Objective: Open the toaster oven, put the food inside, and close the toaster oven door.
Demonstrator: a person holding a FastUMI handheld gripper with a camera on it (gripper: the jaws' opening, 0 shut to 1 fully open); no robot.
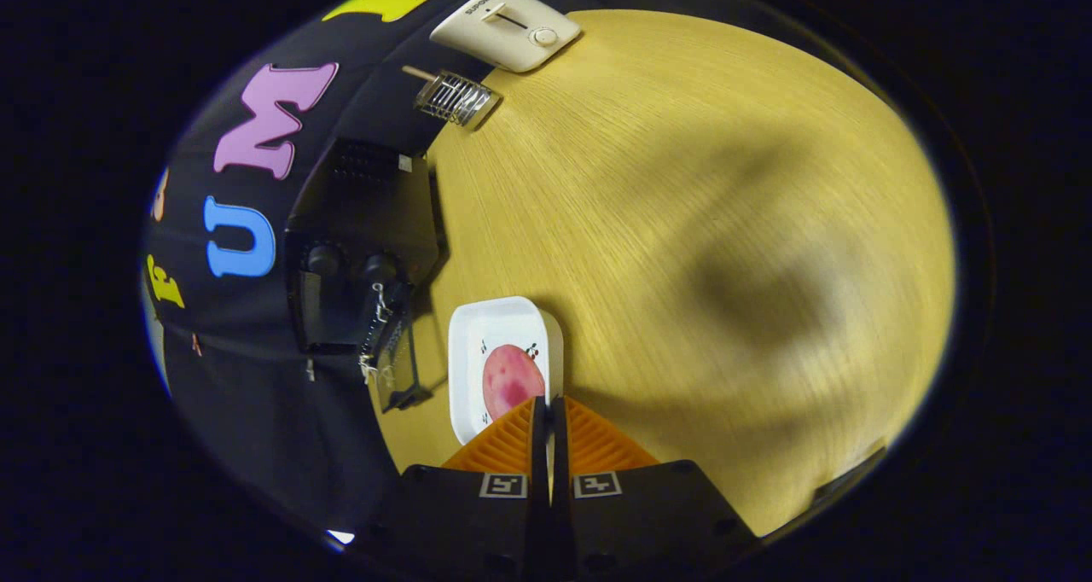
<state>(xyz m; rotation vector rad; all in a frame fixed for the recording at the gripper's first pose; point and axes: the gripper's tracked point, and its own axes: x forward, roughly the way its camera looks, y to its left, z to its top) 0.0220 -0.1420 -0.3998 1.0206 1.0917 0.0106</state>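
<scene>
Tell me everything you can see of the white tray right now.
The white tray is a shallow, rounded-corner rectangular dish, plastic or ceramic by its look, lying flat on the wooden table beside the open toaster oven. A pinkish-red round piece of food lies in it, with small dark marks printed on its floor. The gripper is nearly shut on the tray's near rim, which runs between the fingertips.

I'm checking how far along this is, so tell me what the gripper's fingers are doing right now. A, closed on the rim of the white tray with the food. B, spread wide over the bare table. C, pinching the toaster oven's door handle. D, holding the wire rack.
A: the gripper has its fingers pressed together on the near rim of the white tray, which carries the pink food.
</scene>
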